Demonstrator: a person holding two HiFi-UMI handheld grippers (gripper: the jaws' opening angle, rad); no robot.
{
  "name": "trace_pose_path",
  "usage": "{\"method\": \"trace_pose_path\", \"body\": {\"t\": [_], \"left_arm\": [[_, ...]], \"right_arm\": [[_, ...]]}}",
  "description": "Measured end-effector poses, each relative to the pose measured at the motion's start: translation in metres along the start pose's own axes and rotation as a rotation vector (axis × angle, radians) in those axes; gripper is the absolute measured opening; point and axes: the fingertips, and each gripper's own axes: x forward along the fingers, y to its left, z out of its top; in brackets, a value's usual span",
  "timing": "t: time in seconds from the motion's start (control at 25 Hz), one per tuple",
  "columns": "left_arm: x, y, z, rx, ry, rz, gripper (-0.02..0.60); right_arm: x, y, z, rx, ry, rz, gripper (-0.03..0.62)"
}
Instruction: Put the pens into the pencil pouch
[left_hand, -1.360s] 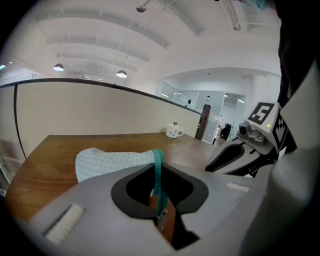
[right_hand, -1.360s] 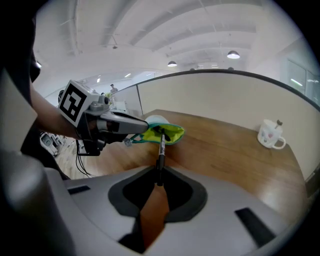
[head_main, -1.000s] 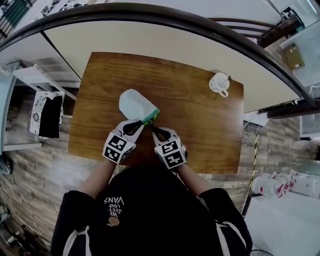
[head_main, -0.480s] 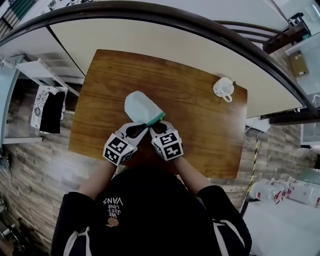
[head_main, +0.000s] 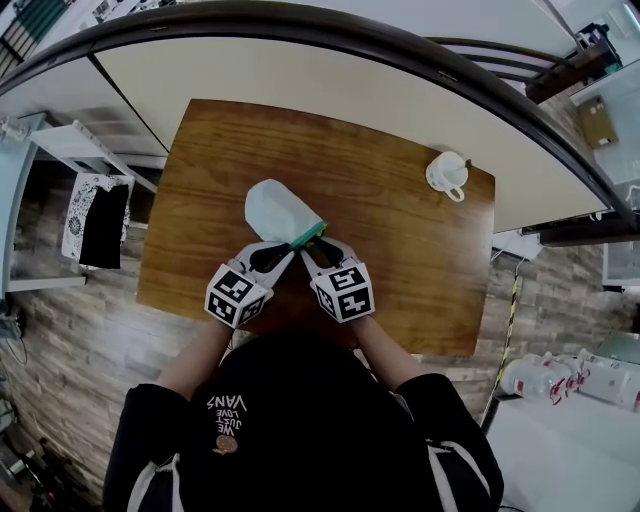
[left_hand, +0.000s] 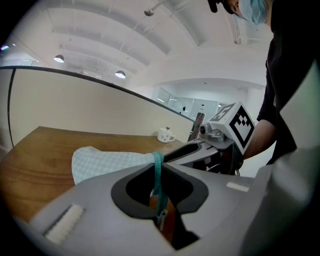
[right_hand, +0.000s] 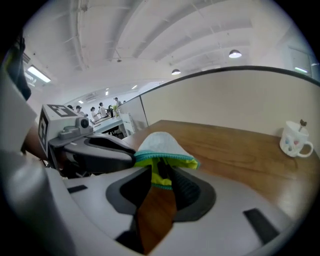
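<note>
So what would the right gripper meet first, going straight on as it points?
The pencil pouch, most likely: its open mouth lies between the right gripper's opening jaws.

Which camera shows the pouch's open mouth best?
Right gripper view: the pouch faces it, teal rim spread, yellow-green lining visible. Head view shows its pale body from above; left gripper view only its side and zip edge.

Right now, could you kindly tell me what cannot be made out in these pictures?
Pens: none can be made out; the pouch fabric hides its inside.
Pouch mouth, head view: covered by the left tool, shut on the zipper edge, and the right tool, jaws opening around the lip.
Mug contents: too small, head view.
Table near edge, head view: hidden by the person's body.
</note>
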Motion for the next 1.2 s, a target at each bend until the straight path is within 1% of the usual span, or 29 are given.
{"method": "trace_pose_path", "body": {"t": [0.08, 0.24, 0.4, 0.72, 1.2], "left_arm": [[0.002, 0.002, -0.005, 0.004, 0.012, -0.006, 0.048], [0.006, 0.006, 0.000, -0.001, 0.019, 0.001, 0.048], [0.012, 0.010, -0.008, -0.007, 0.040, -0.007, 0.048], [0.022, 0.020, -0.024, -0.009, 0.099, 0.020, 0.049], [0.025, 0.026, -0.044, -0.020, 0.170, 0.028, 0.049]], "right_arm": [[-0.006, -0.004, -0.003, 0.020, -0.004, -0.020, 0.093], [-0.016, -0.013, -0.013, 0.059, 0.000, -0.059, 0.092], [-0.029, -0.018, -0.020, 0.093, -0.004, -0.101, 0.092], [-0.054, -0.027, -0.030, 0.150, -0.032, -0.183, 0.092], [-0.079, -0.019, -0.036, 0.200, -0.064, -0.259, 0.092]]}}
